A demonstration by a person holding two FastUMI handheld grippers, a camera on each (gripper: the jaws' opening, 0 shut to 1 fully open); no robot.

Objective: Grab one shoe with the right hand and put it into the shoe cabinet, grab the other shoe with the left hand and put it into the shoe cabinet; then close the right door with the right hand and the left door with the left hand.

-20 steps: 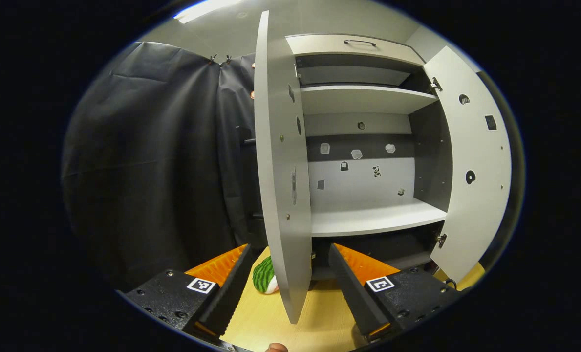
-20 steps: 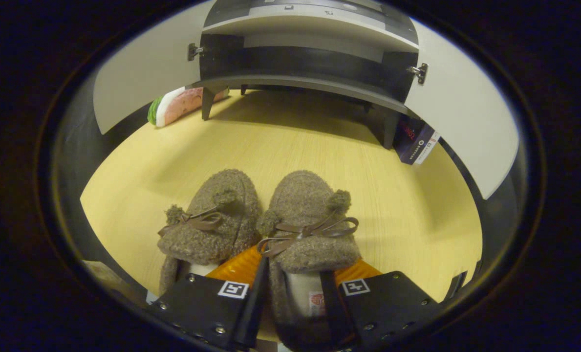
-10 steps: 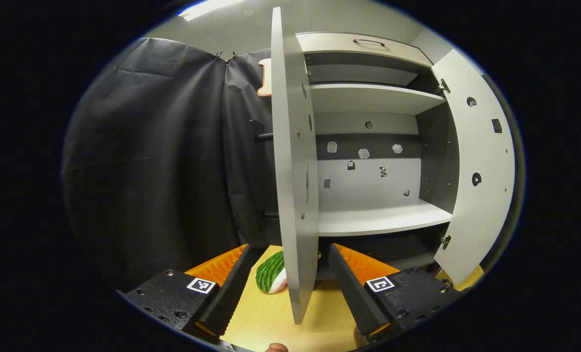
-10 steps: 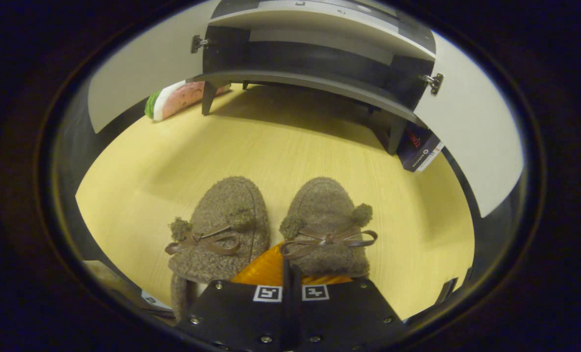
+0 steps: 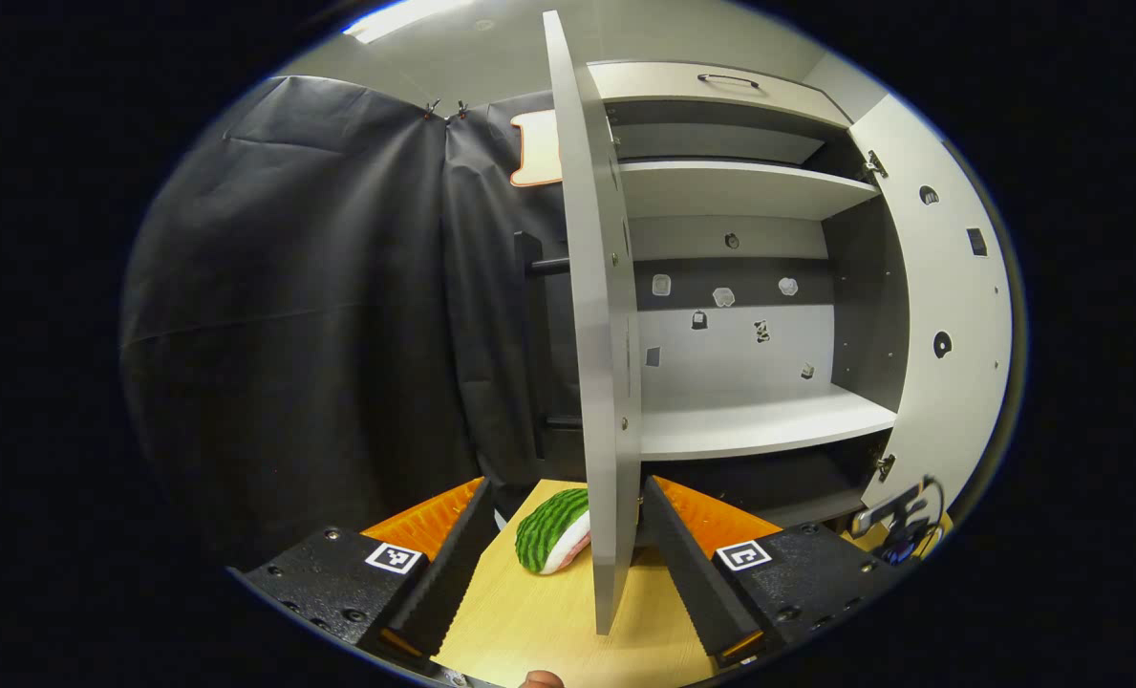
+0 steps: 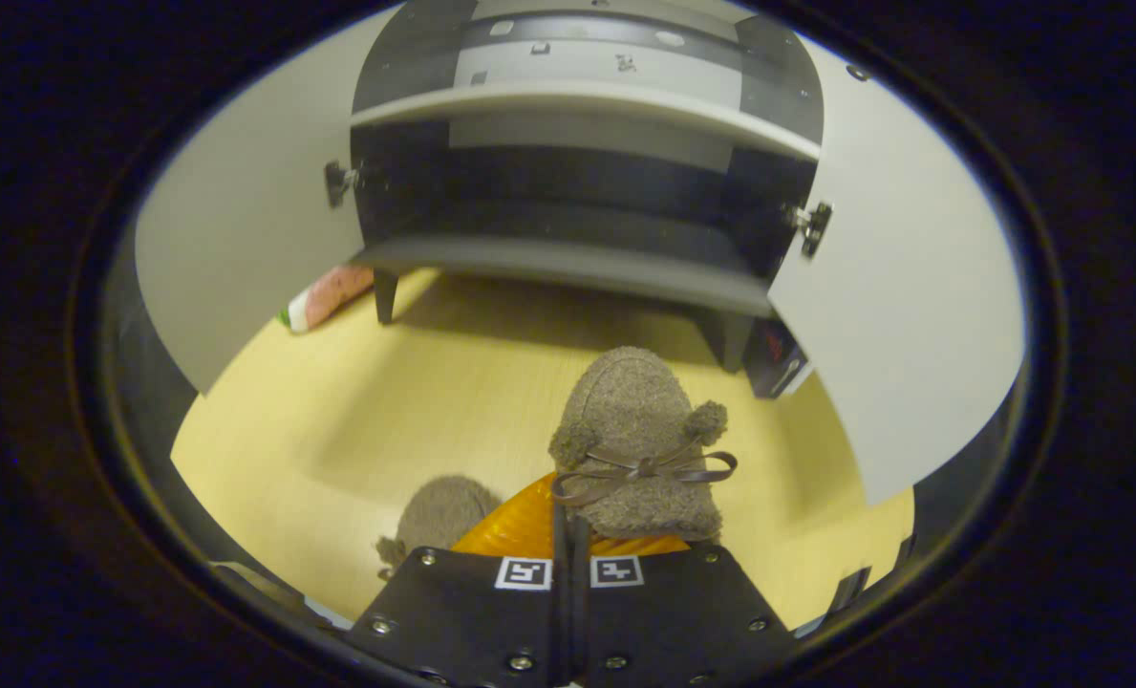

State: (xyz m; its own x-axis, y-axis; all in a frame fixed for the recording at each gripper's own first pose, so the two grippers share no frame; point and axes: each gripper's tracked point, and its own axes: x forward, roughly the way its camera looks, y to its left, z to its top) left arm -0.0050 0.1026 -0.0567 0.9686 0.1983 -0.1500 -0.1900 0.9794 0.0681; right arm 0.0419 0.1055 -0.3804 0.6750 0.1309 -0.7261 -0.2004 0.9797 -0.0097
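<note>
My right gripper is shut on a fuzzy brown shoe with a brown bow, held up off the floor and pointing toward the shoe cabinet. The other brown shoe lies on the wooden floor at lower left of it. In the left gripper view, my left gripper is open with nothing between its fingers, facing the edge of the cabinet's left door. Both doors stand wide open; the right door hangs at the far right. The white shelf inside is bare.
A watermelon-patterned cushion lies on the yellow floor by the left door. A dark box leans by the cabinet's right leg. Black cloth hangs left of the cabinet. A cabled device shows at lower right.
My right gripper shut on the right-hand shoe and lifted it toward the cabinet, leaving the other shoe on the floor. The left gripper drifted sideways, staying open.
</note>
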